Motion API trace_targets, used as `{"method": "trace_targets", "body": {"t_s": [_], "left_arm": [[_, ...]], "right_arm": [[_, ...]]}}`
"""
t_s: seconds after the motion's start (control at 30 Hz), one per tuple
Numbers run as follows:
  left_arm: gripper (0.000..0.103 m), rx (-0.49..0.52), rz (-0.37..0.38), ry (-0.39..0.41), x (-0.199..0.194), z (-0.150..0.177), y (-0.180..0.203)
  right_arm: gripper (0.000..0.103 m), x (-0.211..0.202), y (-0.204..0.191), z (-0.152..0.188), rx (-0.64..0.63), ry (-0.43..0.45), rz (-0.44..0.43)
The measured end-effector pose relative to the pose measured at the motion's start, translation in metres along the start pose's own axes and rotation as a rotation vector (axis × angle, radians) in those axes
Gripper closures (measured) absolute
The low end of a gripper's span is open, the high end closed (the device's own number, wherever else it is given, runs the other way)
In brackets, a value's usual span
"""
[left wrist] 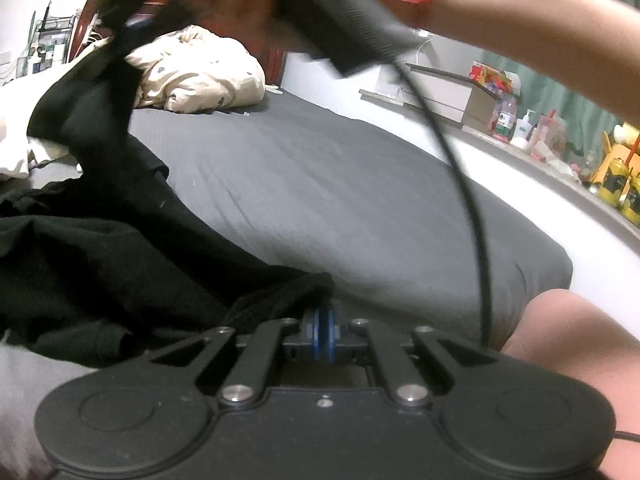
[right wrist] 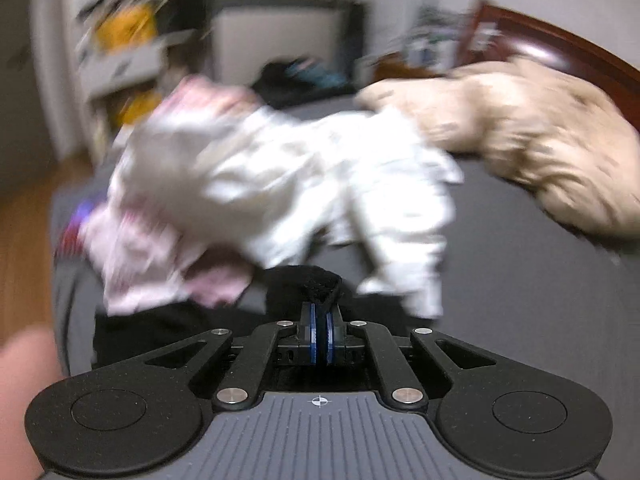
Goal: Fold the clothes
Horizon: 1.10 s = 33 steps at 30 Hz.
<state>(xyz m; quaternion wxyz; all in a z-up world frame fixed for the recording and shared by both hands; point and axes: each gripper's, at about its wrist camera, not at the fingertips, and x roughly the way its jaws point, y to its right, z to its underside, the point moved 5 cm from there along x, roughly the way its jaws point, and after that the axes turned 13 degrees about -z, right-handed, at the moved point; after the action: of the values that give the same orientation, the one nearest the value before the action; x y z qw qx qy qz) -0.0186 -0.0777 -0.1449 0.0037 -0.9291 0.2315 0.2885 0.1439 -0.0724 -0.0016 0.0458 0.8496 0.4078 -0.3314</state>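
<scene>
Left wrist view, L to R: black garment [left wrist: 120, 264] fills the left half of frame, heaped on the grey bed sheet [left wrist: 340, 184]. One edge runs right into the left gripper [left wrist: 320, 316] at bottom centre, jaws pinched tight on that edge. From there the cloth climbs toward the upper left of frame, where the right gripper's body [left wrist: 352, 20] and the person's forearm [left wrist: 520, 24] cross the top, w/ a cable [left wrist: 452, 152] hanging down. So the garment's long axis runs bottom centre to upper left, stretched between the two grippers. Cream spotted duvet [left wrist: 200, 72] sits upper centre-left. Far right: a ledge beside the bed w/ bottles and yellow cans [left wrist: 616, 184]; contents too small to tell.

Right wrist view, heavily blurred: pink-and-white clothes pile [right wrist: 256, 192] centre-left on the sheet, tan bedding [right wrist: 540, 144] upper right. Right gripper [right wrist: 320, 312] bottom centre, jaws narrow and clamped on a black fabric fold [right wrist: 320, 284], prob. the same garment.

Judgement: both grippers have a corner each, right one higher. Next move likely needs the two held edges pulled apart to spread the piece flat before folding. Risk: slack middle bunches on the sheet
</scene>
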Motion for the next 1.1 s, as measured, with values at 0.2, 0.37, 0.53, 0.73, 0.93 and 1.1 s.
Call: {"method": "trace_targets", "body": {"t_s": [0.2, 0.37, 0.53, 0.73, 0.93, 1.1], "left_arm": [[0.098, 0.032, -0.003, 0.058, -0.018, -0.008, 0.003], [0.098, 0.058, 0.017, 0.072, -0.024, -0.008, 0.010], [0.098, 0.108, 0.049, 0.007, -0.010, 0.004, 0.031], [0.098, 0.127, 0.065, -0.060, 0.001, 0.019, 0.038], [0.098, 0.111, 0.062, -0.060, -0.003, 0.017, 0.034], [0.098, 0.089, 0.028, -0.015, -0.010, 0.004, 0.032]], "right_arm": [[0.099, -0.101, 0.058, 0.012, 0.219, 0.227, 0.090], [0.099, -0.178, 0.097, 0.056, 0.345, 0.312, 0.218], [0.098, -0.207, 0.136, 0.147, 0.526, 0.225, 0.339], [0.097, -0.216, 0.162, 0.238, 0.650, 0.092, 0.432], [0.040, -0.240, 0.167, 0.257, 0.739, 0.158, 0.318], [0.028, -0.248, 0.178, 0.244, 0.853, 0.255, 0.252]]}}
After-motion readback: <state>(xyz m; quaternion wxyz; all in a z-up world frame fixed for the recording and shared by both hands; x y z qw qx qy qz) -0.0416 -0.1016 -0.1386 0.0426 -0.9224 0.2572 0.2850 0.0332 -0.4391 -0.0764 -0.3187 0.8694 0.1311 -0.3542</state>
